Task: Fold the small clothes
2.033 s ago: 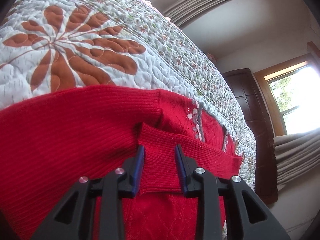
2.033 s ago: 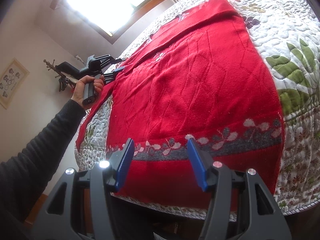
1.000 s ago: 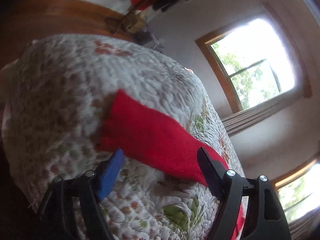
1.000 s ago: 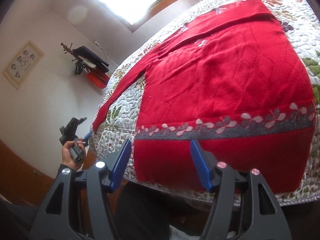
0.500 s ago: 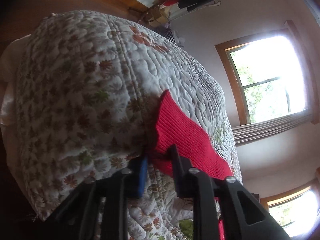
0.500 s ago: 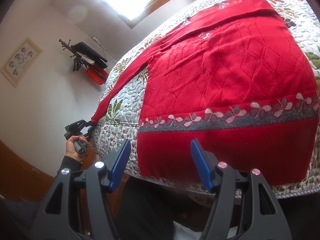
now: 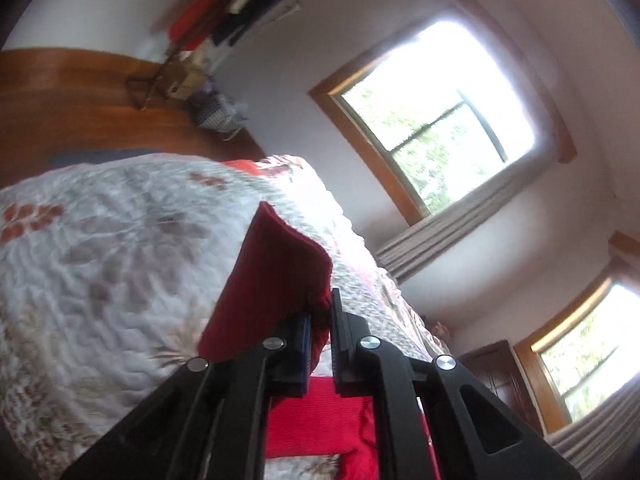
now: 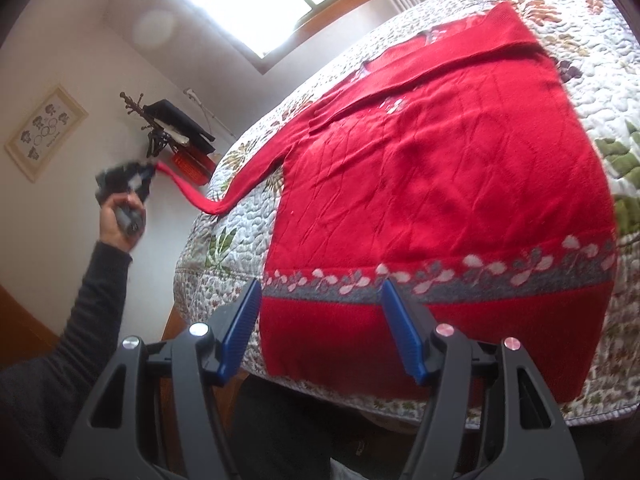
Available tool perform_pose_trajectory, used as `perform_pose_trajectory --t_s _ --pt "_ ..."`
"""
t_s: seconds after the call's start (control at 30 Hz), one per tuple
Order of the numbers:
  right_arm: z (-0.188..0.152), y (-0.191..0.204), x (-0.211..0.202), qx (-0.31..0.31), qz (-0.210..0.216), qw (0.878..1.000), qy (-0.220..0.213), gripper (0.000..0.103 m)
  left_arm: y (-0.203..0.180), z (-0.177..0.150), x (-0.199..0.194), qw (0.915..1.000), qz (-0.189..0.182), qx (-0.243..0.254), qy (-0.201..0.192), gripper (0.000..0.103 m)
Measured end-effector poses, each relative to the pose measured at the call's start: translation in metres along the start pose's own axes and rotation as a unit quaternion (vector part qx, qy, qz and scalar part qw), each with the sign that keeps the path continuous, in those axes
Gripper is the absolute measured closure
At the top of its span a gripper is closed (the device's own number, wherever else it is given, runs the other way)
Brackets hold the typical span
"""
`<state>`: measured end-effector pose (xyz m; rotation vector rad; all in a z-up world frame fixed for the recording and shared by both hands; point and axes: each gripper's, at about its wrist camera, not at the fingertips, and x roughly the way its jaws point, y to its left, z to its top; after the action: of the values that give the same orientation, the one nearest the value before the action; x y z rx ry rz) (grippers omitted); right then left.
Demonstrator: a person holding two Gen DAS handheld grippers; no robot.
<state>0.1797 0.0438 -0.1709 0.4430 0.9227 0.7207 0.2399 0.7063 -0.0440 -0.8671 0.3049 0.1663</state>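
A red knit sweater (image 8: pixel 432 184) with a grey flowered band lies spread flat on the quilted bed (image 8: pixel 600 80). Its far sleeve is folded across the chest. The near sleeve (image 8: pixel 224 192) stretches off the bed's left side, lifted in the air. My left gripper (image 7: pixel 320 320) is shut on that sleeve's cuff (image 7: pixel 276 280), which stands up between the fingers. In the right wrist view the left gripper (image 8: pixel 128 180) is held by a hand at far left. My right gripper (image 8: pixel 320 304) hovers open over the sweater's hem, holding nothing.
The floral quilt (image 7: pixel 100 248) hangs over the bed's edges. A coat rack (image 8: pixel 172 128) with dark clothes stands by the wall near a framed picture (image 8: pixel 44 132). Windows (image 7: pixel 436 120) with curtains are beyond the bed. A dark-sleeved arm (image 8: pixel 80 312) reaches at left.
My left gripper went from the folded sleeve to the other sleeve's cuff at the bed's edge, shut on it and lifted it up. The right gripper stayed open near the hem.
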Motion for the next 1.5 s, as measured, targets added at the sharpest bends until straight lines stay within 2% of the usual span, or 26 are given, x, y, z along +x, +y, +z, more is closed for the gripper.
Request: perform_pose_trajectory --t_s 0.1,0.2,0.33,0.43,0.53,0.63,0.7,0.73,0.77,0.83,0.87,0.97,1.0,1.03,1.17,1.23,1.33,1.5 --pt "0.006 -0.011 -0.009 0.009 -0.004 1.0 -0.012 0.04 -0.087 -0.025 0.045 0.9959 -0.053 0.064 0.036 0.096" --pt "0.011 -0.023 -0.019 0.019 -0.009 1.0 -0.023 0.04 -0.158 -0.071 0.098 0.9859 -0.098 0.106 0.084 0.096" --pt "0.022 -0.041 -0.034 0.028 -0.025 0.998 -0.041 0.04 -0.214 -0.154 0.162 0.9688 -0.132 0.132 0.163 0.096" --pt "0.036 -0.057 -0.047 0.027 -0.044 0.997 -0.05 0.04 -0.233 -0.222 0.202 0.9545 -0.133 0.144 0.225 0.096" --pt "0.06 -0.076 -0.057 0.037 -0.051 0.997 -0.053 0.038 -0.227 -0.282 0.23 0.9407 -0.119 0.155 0.277 0.096" --pt "0.091 -0.095 -0.058 0.049 -0.045 0.997 -0.047 0.031 -0.219 -0.323 0.251 0.9273 -0.108 0.165 0.318 0.096" --pt "0.115 -0.105 -0.053 0.058 -0.035 0.997 -0.039 0.03 -0.211 -0.334 0.253 0.9218 -0.112 0.161 0.334 0.091" --pt "0.128 -0.11 -0.05 0.063 -0.029 0.997 -0.036 0.03 -0.208 -0.334 0.249 0.9211 -0.116 0.164 0.334 0.084" --pt "0.142 -0.113 -0.046 0.065 -0.021 0.997 -0.035 0.03 -0.206 -0.332 0.242 0.9208 -0.122 0.169 0.329 0.066" --pt "0.168 -0.118 -0.032 0.075 0.0 0.997 -0.026 0.03 -0.2 -0.319 0.225 0.9239 -0.139 0.174 0.311 0.04" --pt "0.182 -0.123 -0.022 0.084 0.015 0.996 -0.016 0.03 -0.197 -0.31 0.214 0.9248 -0.149 0.175 0.303 0.037" --pt "0.226 -0.147 0.016 0.127 0.038 0.991 0.012 0.033 -0.172 -0.288 0.177 0.9262 -0.169 0.162 0.296 0.03" --pt "0.24 -0.156 0.031 0.143 0.043 0.989 0.023 0.041 -0.162 -0.282 0.164 0.9269 -0.17 0.159 0.294 0.029" --pt "0.252 -0.163 0.045 0.158 0.045 0.986 0.034 0.044 -0.15 -0.278 0.151 0.9274 -0.169 0.158 0.294 0.029" --pt "0.292 -0.173 0.094 0.171 0.043 0.982 0.072 0.046 -0.094 -0.265 0.096 0.9365 -0.16 0.134 0.282 0.026" --pt "0.305 -0.172 0.114 0.166 0.028 0.982 0.083 0.046 -0.064 -0.262 0.071 0.9434 -0.15 0.113 0.273 0.022" --pt "0.318 -0.169 0.138 0.152 0.013 0.983 0.103 0.047 -0.026 -0.259 0.042 0.9503 -0.137 0.091 0.264 0.022" --pt "0.326 -0.158 0.164 0.135 -0.012 0.982 0.128 0.047 0.01 -0.263 0.018 0.9524 -0.136 0.057 0.267 0.022"
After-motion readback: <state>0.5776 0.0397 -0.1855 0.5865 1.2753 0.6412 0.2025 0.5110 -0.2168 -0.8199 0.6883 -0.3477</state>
